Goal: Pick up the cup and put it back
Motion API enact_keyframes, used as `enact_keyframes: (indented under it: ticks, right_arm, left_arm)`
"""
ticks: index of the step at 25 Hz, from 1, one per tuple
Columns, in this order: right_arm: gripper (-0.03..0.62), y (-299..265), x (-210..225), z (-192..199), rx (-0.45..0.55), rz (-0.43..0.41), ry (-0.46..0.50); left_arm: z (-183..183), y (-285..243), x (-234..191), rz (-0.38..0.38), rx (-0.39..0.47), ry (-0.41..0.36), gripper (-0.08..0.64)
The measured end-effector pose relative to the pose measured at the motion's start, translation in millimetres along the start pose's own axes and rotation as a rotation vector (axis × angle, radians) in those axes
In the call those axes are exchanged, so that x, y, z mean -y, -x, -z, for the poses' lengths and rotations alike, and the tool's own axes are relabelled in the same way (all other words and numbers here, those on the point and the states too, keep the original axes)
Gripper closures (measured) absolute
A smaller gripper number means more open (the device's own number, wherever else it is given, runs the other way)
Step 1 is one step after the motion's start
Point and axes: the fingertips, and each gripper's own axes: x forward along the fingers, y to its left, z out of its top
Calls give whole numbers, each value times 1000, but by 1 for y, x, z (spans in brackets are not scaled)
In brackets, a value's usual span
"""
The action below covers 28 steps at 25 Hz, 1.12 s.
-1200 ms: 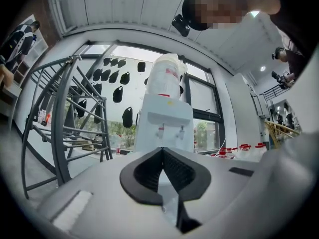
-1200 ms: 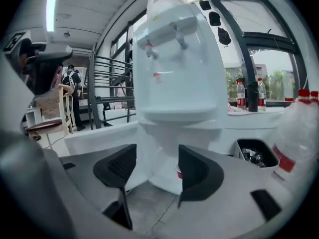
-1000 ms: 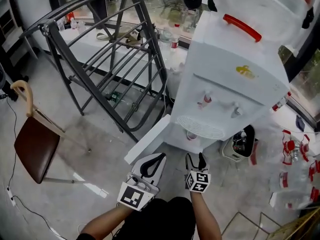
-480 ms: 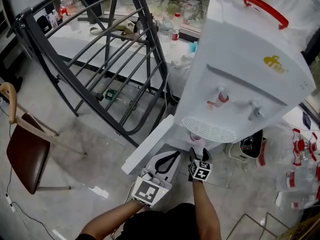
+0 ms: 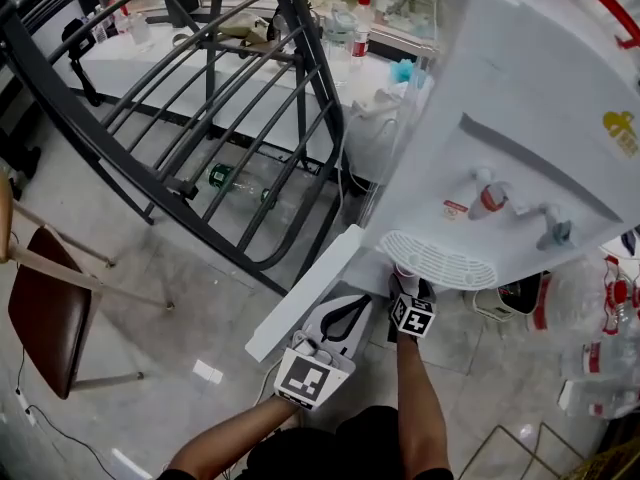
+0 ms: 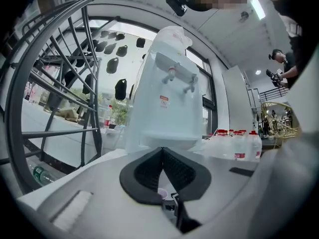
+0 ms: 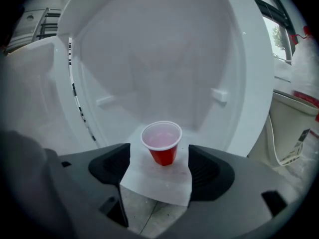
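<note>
Cup (image 7: 161, 142), one, stands untouched between right gripper's (image 7: 159, 158) opening fingers; left gripper's (image 6: 162, 151) fingers together.

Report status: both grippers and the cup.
Right hand-held gripper opening, not touching cup. Cup upright on white shelf, just ahead of jaws. Left hand-held gripper shut, empty. Nothing blocking.

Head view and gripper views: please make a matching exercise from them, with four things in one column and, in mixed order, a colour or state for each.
Things:
1. cup
2. chair seat
3. water dispenser
4. left gripper

Colour or state:
A. white
B. jaws together
C. red
D. brown

Pairs: 1-C, 2-D, 3-A, 4-B
</note>
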Motion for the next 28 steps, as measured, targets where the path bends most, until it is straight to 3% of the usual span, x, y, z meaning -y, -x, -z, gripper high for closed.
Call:
enact_keyframes:
  ticks: [14,17,28]
  right_arm:
    - [256,-42,5,-4,-35,40,41]
    - [294,-44,8,-3,-43,56,43]
    - [327,-36,16,0,-25,60,47]
  left_arm:
    - [13,-7,-10,37,-25,11,554]
    - [13,-7,-11,35,-19,9,554]
    - [14,-4,-3,42,-23,2,554]
